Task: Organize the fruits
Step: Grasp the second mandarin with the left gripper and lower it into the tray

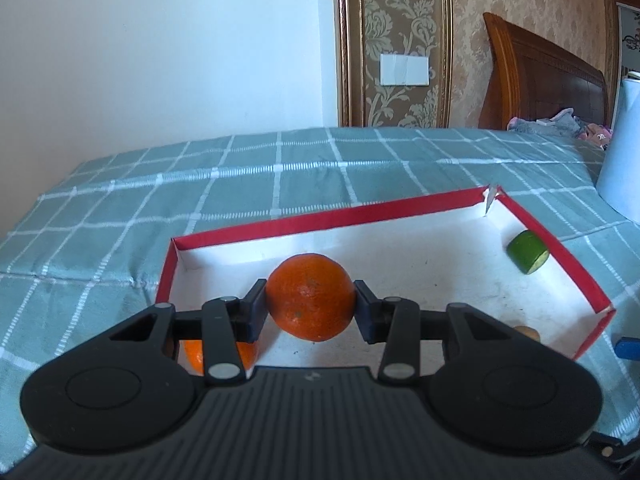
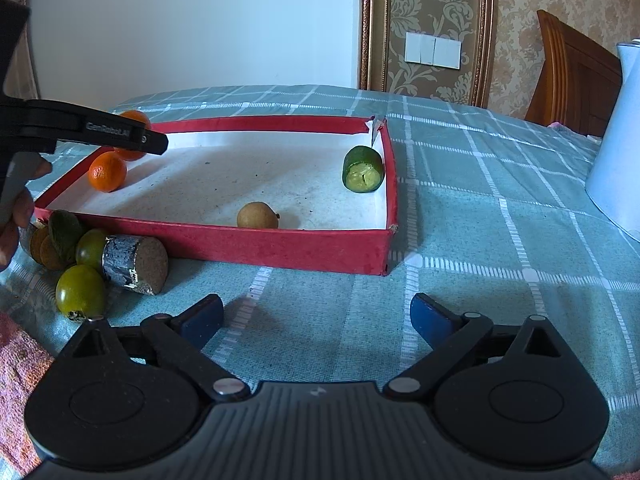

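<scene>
Gripping an orange (image 1: 310,297), left jaws closed; right jaws wide.

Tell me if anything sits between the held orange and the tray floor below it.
Nothing visible does. The left tongs hold the orange above bare white floor of the red tray. A second orange lies nearer the tray's left wall, and the cut green fruit sits in the far right corner.
</scene>
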`<act>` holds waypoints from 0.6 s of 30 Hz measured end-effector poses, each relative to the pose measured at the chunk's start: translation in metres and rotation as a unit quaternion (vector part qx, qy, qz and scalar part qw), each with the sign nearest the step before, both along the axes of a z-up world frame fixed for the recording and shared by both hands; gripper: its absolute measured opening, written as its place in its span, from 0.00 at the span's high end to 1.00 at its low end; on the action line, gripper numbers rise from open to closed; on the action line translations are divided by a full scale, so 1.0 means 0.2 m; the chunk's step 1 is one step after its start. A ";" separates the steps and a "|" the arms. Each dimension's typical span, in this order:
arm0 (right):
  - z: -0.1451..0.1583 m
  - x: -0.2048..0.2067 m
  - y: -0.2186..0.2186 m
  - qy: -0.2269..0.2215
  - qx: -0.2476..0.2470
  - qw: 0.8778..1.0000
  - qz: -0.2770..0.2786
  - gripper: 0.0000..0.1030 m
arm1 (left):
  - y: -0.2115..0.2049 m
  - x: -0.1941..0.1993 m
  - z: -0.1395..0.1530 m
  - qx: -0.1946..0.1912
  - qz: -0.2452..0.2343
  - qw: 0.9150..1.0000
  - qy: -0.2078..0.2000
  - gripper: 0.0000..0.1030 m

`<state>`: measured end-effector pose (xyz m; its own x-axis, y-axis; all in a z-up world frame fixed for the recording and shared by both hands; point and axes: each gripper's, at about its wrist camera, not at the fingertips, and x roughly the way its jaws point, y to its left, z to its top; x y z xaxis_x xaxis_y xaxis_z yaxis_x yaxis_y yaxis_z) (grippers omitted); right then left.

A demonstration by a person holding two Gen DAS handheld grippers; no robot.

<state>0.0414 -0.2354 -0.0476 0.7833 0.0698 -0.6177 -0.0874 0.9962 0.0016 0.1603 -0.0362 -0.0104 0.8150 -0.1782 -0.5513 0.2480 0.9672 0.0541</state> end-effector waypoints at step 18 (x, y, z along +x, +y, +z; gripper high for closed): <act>0.00 0.00 0.00 0.001 0.000 1.000 0.001 0.01 | 0.00 0.04 -0.05 0.004 0.003 1.000 0.027 0.48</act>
<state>0.0420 -0.2349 -0.0478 0.7823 0.0709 -0.6189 -0.0885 0.9961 0.0022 0.1682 -0.0359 -0.0195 0.7847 -0.1685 -0.5965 0.2442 0.9686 0.0475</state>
